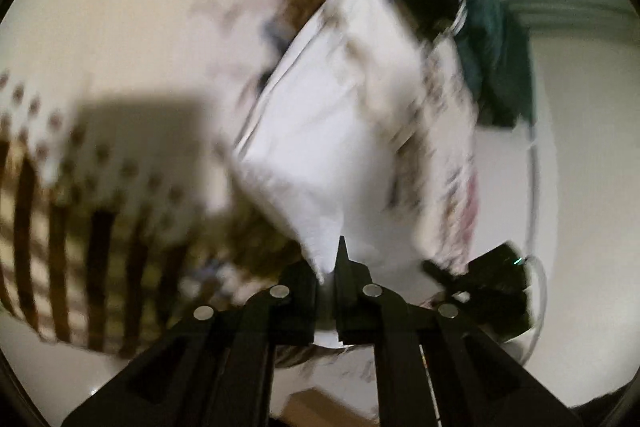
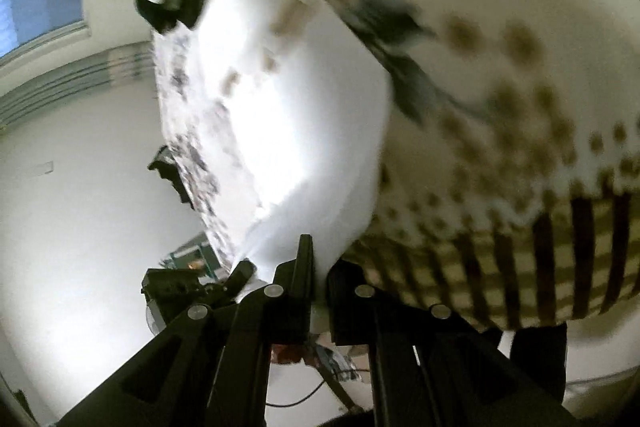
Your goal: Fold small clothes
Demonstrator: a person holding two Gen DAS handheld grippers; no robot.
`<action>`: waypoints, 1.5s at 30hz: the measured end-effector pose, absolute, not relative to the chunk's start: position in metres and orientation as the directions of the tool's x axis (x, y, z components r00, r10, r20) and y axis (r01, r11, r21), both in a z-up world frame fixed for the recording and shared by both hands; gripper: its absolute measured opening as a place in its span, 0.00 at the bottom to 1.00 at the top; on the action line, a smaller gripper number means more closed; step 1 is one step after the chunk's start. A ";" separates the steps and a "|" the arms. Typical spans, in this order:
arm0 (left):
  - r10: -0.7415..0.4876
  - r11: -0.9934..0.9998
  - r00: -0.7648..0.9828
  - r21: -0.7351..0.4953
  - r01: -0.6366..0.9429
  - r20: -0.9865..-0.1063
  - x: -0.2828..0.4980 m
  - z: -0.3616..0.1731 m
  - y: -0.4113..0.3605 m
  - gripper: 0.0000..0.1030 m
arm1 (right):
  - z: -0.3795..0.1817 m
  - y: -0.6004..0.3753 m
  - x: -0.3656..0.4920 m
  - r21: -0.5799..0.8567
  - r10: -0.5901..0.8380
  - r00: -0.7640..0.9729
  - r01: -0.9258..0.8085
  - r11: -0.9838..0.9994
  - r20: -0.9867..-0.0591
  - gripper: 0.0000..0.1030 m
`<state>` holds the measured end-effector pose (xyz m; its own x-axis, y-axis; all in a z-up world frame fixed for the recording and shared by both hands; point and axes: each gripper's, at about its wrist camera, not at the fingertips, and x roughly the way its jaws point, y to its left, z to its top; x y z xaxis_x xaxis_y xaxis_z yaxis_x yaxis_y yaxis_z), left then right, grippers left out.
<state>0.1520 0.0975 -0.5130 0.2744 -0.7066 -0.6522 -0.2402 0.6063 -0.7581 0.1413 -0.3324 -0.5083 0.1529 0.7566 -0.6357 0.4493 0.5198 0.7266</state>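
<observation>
At the bottom centre of each wrist view my jaws are pinched tight: my left gripper [image 1: 330, 267] and right gripper [image 2: 316, 267] each nip a corner of the white garment [image 1: 332, 131], which stretches away toward the top of the frame. I judge such thin bites could slip. Beyond lies a patterned cloth [image 2: 520, 107] that may snag.

Both wrist views look down along their own jaws — very close. They share the white garment [image 1: 340, 131] — from opposite ends.
</observation>
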 end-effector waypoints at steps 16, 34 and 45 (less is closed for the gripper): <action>-0.676 0.583 0.406 -0.784 -0.214 -0.614 0.413 -0.523 0.107 0.35 | -0.522 -0.330 0.415 0.750 0.703 0.313 0.456 0.479 -0.639 0.10; -0.605 0.719 0.342 -0.678 -0.153 -0.719 0.446 -0.571 0.093 0.64 | -0.549 -0.355 0.437 0.676 0.611 0.293 0.380 0.632 -0.736 0.58; -0.586 0.761 0.377 -0.647 -0.048 -0.717 0.476 -0.569 0.079 0.04 | -0.546 -0.355 0.448 0.602 0.482 0.368 0.385 0.699 -0.795 0.05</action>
